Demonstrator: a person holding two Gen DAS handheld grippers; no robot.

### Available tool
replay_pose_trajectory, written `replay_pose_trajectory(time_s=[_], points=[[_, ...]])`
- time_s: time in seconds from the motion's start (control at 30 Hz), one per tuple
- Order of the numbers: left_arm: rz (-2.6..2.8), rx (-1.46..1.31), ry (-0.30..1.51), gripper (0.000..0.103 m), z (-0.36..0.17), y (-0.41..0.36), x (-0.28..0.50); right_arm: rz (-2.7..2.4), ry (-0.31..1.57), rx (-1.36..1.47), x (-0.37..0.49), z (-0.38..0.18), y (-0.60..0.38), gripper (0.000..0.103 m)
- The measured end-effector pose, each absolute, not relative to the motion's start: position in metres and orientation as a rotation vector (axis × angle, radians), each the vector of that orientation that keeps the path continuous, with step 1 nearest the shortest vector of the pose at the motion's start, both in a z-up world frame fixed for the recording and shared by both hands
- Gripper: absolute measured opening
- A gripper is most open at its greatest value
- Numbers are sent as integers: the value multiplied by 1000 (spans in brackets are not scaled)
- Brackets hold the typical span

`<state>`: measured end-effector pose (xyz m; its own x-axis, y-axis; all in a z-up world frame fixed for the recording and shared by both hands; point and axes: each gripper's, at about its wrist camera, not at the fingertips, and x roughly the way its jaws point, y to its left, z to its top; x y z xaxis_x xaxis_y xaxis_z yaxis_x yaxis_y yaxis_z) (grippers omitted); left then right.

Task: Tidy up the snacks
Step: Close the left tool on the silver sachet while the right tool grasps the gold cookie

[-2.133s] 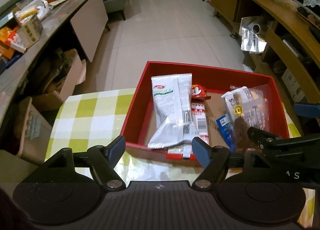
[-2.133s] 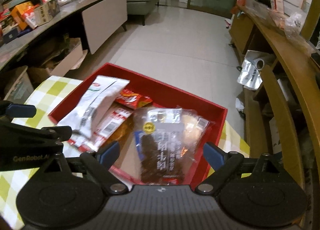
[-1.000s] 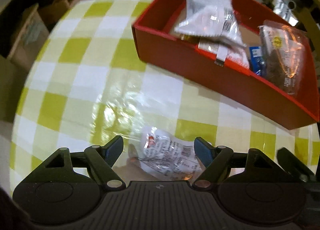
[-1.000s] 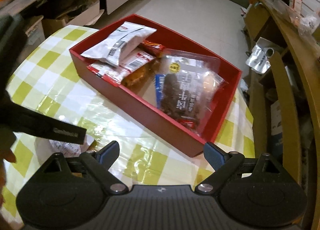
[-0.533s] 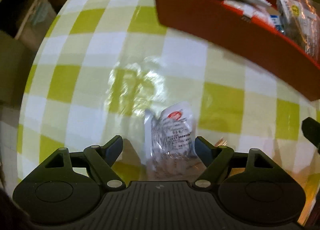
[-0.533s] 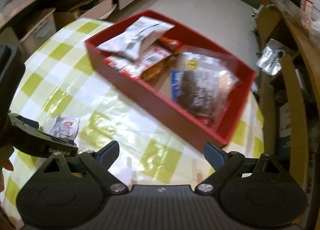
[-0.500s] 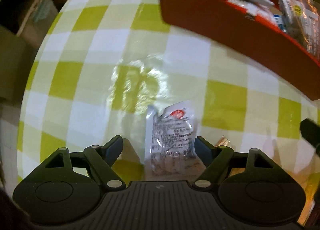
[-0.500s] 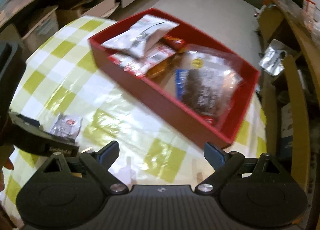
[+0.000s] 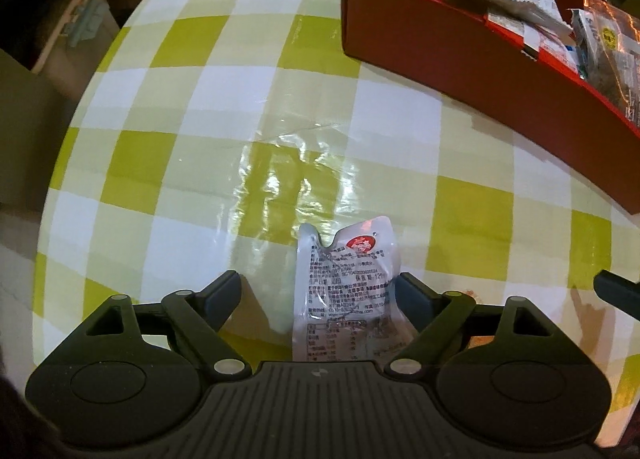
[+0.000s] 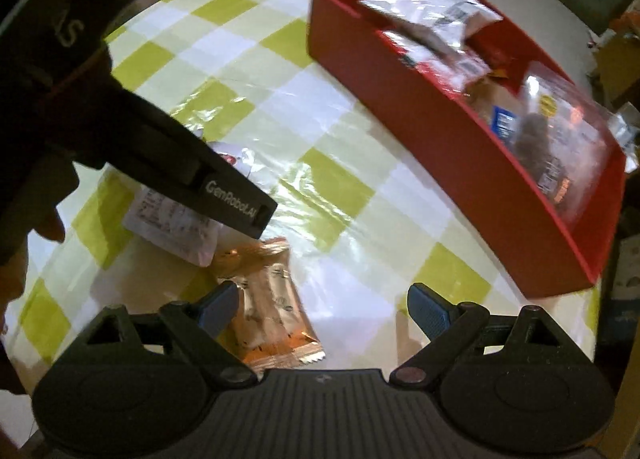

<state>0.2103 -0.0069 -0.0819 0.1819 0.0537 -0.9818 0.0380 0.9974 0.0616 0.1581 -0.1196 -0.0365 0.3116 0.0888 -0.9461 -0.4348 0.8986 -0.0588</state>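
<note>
A small clear snack packet (image 9: pixel 346 291) with a red round logo lies on the green-checked tablecloth. My left gripper (image 9: pixel 318 295) is open around it, the packet nearer the right finger. The packet also shows in the right wrist view (image 10: pixel 176 219), partly hidden under the left gripper's body (image 10: pixel 160 147). An orange snack packet (image 10: pixel 268 307) lies beside it, by the left finger of my open, empty right gripper (image 10: pixel 318 309). A red box (image 9: pixel 480 47) holding several snack bags stands at the far right; it also shows in the right wrist view (image 10: pixel 460 139).
The checked table (image 9: pixel 200 139) drops off at its left edge, with cardboard boxes (image 9: pixel 48 27) on the floor below. The tip of the right gripper (image 9: pixel 618 289) shows at the right edge of the left wrist view.
Both grippers have come down and back from the red box toward the near table. The clear packet now lies between the left fingers, and the orange packet has come into the right view.
</note>
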Motion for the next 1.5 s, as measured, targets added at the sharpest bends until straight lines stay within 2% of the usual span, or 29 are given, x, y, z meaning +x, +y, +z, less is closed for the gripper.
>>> replay_pose_trajectory(time_s=[0.43,0.87,1.0,1.2,1.5], points=[[-16,145,1366,80,-73,-15,206,402,1280,-330,162,-60,-115,95],[-53,202,1365,81,-74,-10,194,205,1286,-145,170,-63,-171,95],[-40,164,1367,88,-77,-3,203,152,1287,-115,171,-65,-169,102],[-54,214,1350,97,-82,-12,207,127,1292,-95,170,-65,-172,103],[-45,251,1316,98,-80,-21,193,116,1340,-86,184,-67,-166,103]])
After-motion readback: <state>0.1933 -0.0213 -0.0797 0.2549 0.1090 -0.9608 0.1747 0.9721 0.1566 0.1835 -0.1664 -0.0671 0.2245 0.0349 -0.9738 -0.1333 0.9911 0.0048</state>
